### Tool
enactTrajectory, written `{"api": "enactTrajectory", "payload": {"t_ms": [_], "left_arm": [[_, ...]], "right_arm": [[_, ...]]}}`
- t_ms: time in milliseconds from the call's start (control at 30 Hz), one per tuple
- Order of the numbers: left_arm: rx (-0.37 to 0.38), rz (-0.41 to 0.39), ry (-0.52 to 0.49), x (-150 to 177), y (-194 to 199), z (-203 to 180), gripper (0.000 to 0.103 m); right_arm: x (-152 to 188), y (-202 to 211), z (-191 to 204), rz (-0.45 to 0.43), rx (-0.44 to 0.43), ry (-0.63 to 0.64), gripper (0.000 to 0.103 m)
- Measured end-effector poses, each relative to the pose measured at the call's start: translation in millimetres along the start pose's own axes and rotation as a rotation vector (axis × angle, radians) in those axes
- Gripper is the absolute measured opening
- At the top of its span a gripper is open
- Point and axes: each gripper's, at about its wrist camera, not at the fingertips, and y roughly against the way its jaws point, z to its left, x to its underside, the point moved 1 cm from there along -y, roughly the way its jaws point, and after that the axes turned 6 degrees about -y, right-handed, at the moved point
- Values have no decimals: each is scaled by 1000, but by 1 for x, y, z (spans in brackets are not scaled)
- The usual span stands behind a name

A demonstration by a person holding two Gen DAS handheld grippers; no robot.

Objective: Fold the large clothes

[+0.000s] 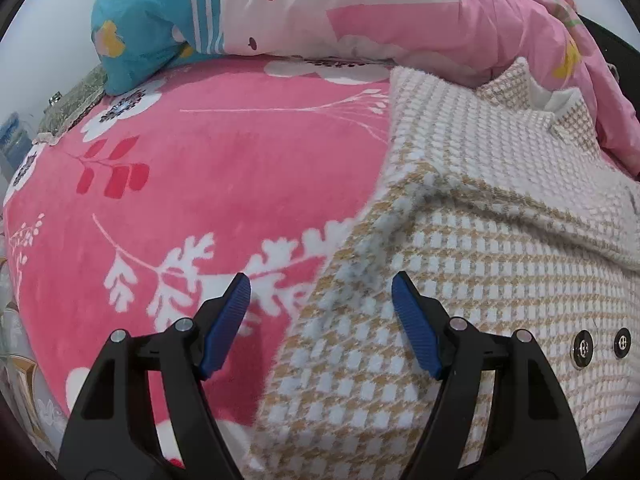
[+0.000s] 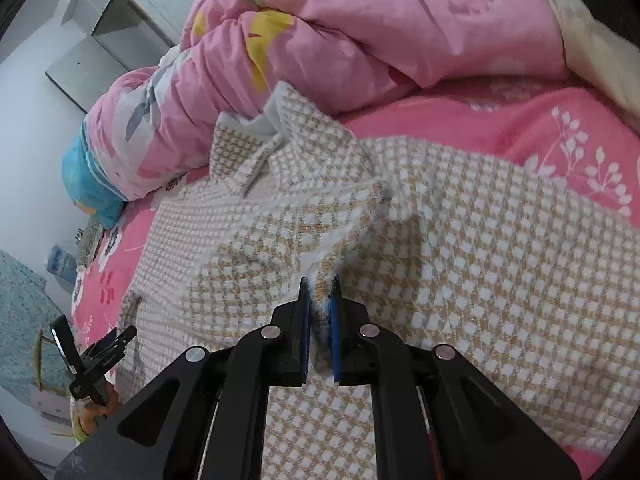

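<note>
A tan and white houndstooth coat [image 1: 472,264] lies on a pink floral blanket [image 1: 208,168], collar toward the far pillows, with two metal snap buttons [image 1: 582,350] at its right. My left gripper [image 1: 320,288] is open and empty, held over the coat's left edge, where one part is folded over the body. In the right wrist view the coat [image 2: 460,248] fills the middle. My right gripper [image 2: 320,292] is shut on a fold of the coat's fabric and lifts it a little. The left gripper [image 2: 96,354] also shows at the far left there.
A bunched pink duvet [image 2: 360,32] and a blue pillow [image 1: 152,20] lie at the head of the bed behind the coat. The bed's left edge [image 1: 52,136] drops to a floor with clutter. A grey cabinet [image 2: 108,40] stands by the wall.
</note>
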Motion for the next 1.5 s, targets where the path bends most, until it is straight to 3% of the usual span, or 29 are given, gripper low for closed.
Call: {"api": "enactTrajectory", "payload": {"t_ms": [67,167,200,267,333,367,533,633,700,800,933,1033,1133,1200,1300,1500], "left_arm": [[7,-9,-2,0,7,1,70],[36,-27,-5,0,26,2,70],[45,-35,-11,-2,35,2,70],[46,-55,-26,-4,47,0,70],[53,-81,-41,-8,63,-4,70],[62,-94,-46,-9,70,-5,70],[77,-125,-39,-26,85,-3,70],[56,-136,-33,-45,79,-1,70],[55,-135,-35,-61,68,0,70],[128,-100,-18,-90,35,1,70],[192,-32,-38,-124,-12,-10,68],[227,30,-40,-143,-51,-22,58],[265,92,-18,-158,-87,-30,41],[298,119,-9,-162,-105,-34,23],[319,99,9,-163,-109,-32,9],[447,47,162,-161,-99,1,7]], "right_arm": [[-2,-2,-10,8,-12,-33,12],[-5,-4,-26,46,-9,-52,32],[-5,-9,-30,62,-9,-53,34],[-2,-18,-34,94,-27,-50,33],[0,-21,-31,85,19,-3,18],[0,-19,-25,70,41,26,16],[4,-5,-9,14,187,108,16],[5,11,-6,-35,209,133,19],[4,16,-6,-43,183,132,31],[-1,10,-11,-35,152,111,41],[-7,-8,-19,-11,119,79,43],[-12,-18,-24,-1,91,59,43],[-14,-24,-26,-6,78,52,39],[-14,-26,-24,-15,95,72,24],[-13,-23,-15,-46,106,109,11],[-23,-1,8,-109,22,118,9]]}}
